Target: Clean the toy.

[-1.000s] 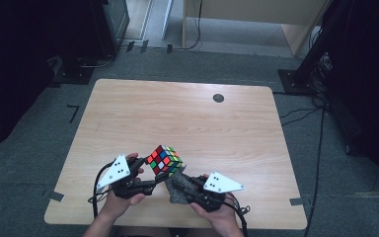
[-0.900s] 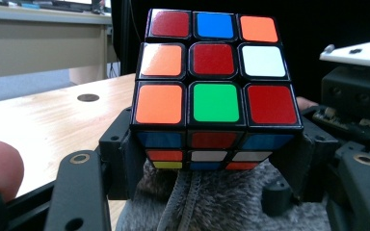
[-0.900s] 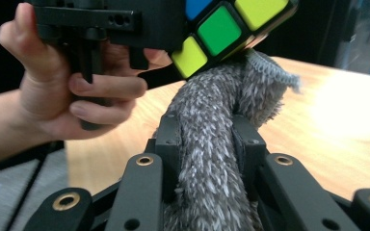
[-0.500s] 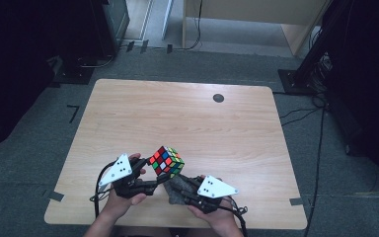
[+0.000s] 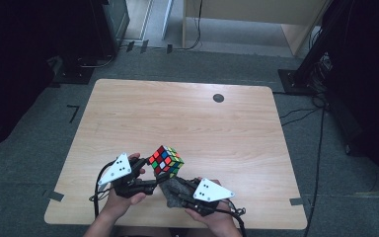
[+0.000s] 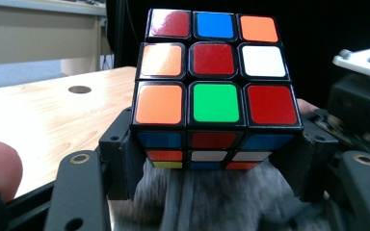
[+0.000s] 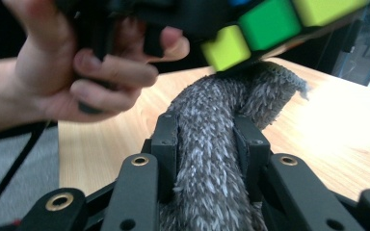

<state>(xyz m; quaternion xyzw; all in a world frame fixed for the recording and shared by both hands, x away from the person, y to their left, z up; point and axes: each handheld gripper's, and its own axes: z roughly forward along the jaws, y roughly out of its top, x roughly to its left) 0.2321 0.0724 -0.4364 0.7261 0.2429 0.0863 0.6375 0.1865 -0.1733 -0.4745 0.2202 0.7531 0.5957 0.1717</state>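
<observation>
A scrambled Rubik's cube [image 5: 166, 161] hangs just above the near edge of the wooden table [image 5: 187, 118], with my left gripper [image 5: 156, 177] shut on its lower layer. In the left gripper view the cube [image 6: 214, 82] sits between both pads, its red, orange, green, white and blue stickers facing up. My right gripper [image 5: 173, 191] is shut on a rolled grey fuzzy cloth [image 5: 170, 186]. In the right gripper view the cloth [image 7: 207, 159] runs up between the jaws and its end touches the underside of the cube [image 7: 270, 24].
A small dark round hole [image 5: 218, 98] sits in the tabletop at the far right. Cables trail from both grippers off the near edge. Dark stands and a cabinet surround the table on the grey floor.
The right gripper with the cloth has turned slightly under the cube. The left gripper and the cube have stayed where they were.
</observation>
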